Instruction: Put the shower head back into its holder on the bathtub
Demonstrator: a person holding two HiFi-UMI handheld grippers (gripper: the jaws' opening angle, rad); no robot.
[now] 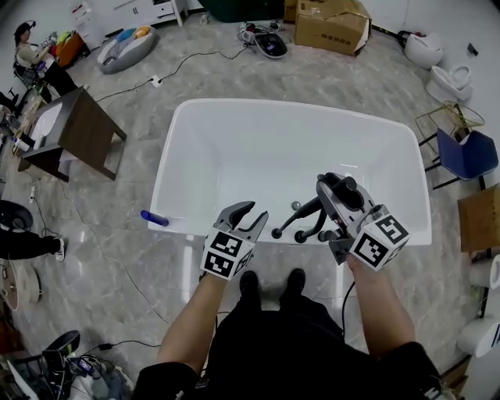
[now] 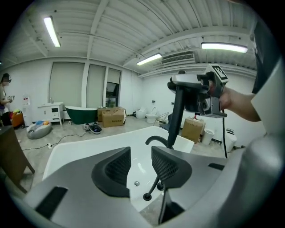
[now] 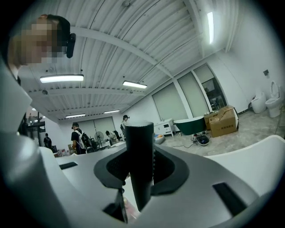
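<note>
Well, from where I stand the person is up against the near side of the white bathtub [image 1: 173, 168], feet at its base, a gripper in each hand held over the near rim.

The right gripper [image 1: 337, 195] has the shower head [image 2: 177, 113]. In the right gripper view its jaws are closed on the black cylindrical handle, one pad pressed to either side, and the handle stands upright between them. The grip is high on the handle, just under the head, which sits level at the top. The rest of the handle hangs straight down toward the black tap spout [image 2: 155, 140] on the rim. Whether its lower end touches the fitting I cannot make out (the spout curves right in front of it in the left gripper view). So the shower head is in the air above the near rim, toward the tub's right half, not resting on anything that I can see.

The left gripper [image 1: 248, 215] is beside it on the left, apart from the handle. Its jaws are wide apart with nothing between them, only the tub's white floor showing through the gap.

A small blue object [image 1: 154, 218] lies at the tub's near left corner. Farther off are a dark brown table [image 1: 78, 129], a cardboard box [image 1: 332, 23] and a blue chair [image 1: 467, 152].
</note>
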